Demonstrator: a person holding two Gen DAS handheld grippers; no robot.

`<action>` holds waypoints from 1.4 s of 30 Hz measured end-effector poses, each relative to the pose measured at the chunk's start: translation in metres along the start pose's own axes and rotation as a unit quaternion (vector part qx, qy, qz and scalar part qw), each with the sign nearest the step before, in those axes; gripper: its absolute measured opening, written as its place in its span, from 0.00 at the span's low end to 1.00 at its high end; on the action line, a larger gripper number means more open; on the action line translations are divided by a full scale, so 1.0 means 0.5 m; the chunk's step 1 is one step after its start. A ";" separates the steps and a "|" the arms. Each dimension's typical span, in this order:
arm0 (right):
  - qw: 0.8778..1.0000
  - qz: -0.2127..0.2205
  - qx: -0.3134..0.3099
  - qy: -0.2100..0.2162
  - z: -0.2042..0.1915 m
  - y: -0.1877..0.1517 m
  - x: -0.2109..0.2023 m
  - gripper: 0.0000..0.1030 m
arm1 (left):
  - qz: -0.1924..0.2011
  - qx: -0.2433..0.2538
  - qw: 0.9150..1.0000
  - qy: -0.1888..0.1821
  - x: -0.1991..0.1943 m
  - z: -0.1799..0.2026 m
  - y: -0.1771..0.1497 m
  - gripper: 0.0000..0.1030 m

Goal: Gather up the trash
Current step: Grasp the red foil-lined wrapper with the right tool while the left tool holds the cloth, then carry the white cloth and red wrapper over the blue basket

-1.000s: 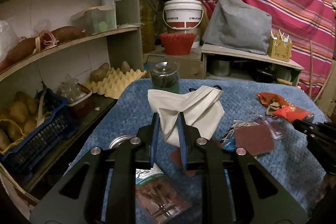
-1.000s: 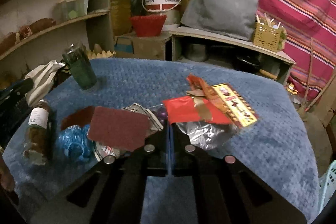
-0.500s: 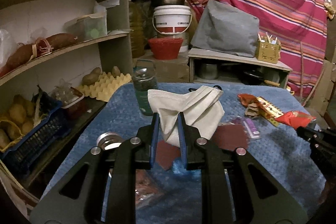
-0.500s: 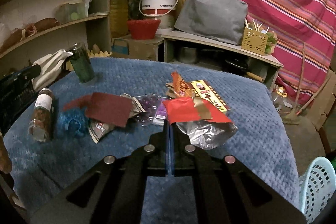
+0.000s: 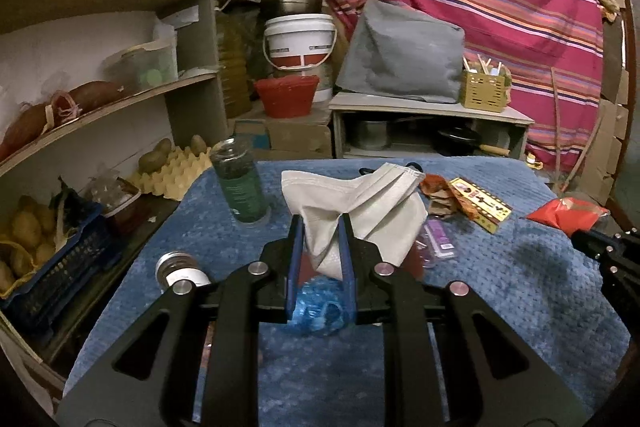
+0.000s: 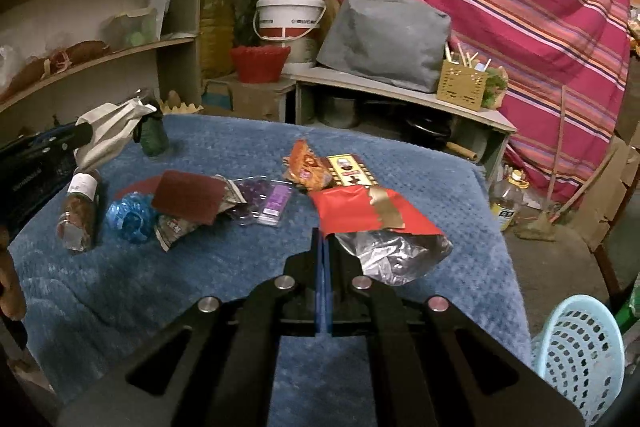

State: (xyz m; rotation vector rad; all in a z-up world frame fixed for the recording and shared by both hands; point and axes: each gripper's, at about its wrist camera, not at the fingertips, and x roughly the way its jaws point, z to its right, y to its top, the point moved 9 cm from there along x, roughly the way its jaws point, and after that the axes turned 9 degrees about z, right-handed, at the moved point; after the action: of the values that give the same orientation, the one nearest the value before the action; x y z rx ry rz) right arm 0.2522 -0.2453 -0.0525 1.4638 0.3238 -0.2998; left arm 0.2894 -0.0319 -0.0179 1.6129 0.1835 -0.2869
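Blue blanket point(image 6: 224, 267) covers the table, with the litter spread across it. In the right wrist view, at nine o'clock, the left gripper point(image 5: 320, 227) comes in from the edge clamped on a white cloth bag point(image 5: 352, 211); in its own view the bag's folded edge is pinched between the blue pads and the rest bunches out ahead of the fingertips toward twelve o'clock, off the blanket. Behind the bag at eleven o'clock a green jar point(image 5: 240, 187) stands upright. Below the bag, at eight o'clock, a bottle point(image 6: 80, 211) lies on its side. Just to its right sit a crumpled blue wrapper point(image 6: 130, 217), a dark red pad point(image 6: 188, 199) lying partly over it, and a clear purple pack point(image 6: 268, 201). Toward twelve o'clock an orange wrapper point(image 6: 304, 167) touches a yellow box point(image 6: 352, 171). At the centre the right gripper point(image 6: 323, 233) has its fingers pressed together on the near corner of a red foil bag point(image 6: 360, 215), which fans out ahead and to the right of the tips, its silver lining showing at three o'clock. At five o'clock, off the table's edge, stands a light blue basket point(image 6: 580, 351).
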 end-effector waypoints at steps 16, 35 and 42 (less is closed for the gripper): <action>0.998 0.014 0.021 -0.053 0.162 -0.018 -0.100 0.01 | 0.005 0.017 0.998 -0.066 -0.032 0.165 0.007 0.16; 0.980 0.012 0.099 -0.171 0.466 -0.125 -0.284 0.01 | 0.008 0.055 0.979 -0.199 -0.114 0.508 -0.012 0.16; 0.969 0.003 0.140 -0.201 0.569 -0.174 -0.321 0.01 | 0.001 0.081 0.964 -0.254 -0.151 0.666 -0.046 0.16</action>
State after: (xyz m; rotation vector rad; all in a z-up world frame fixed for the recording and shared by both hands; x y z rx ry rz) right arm 0.0796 -0.5360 -0.0469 1.6375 -0.0546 -0.6478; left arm 0.1868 -0.3581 -0.0325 1.6455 -0.2400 -0.7167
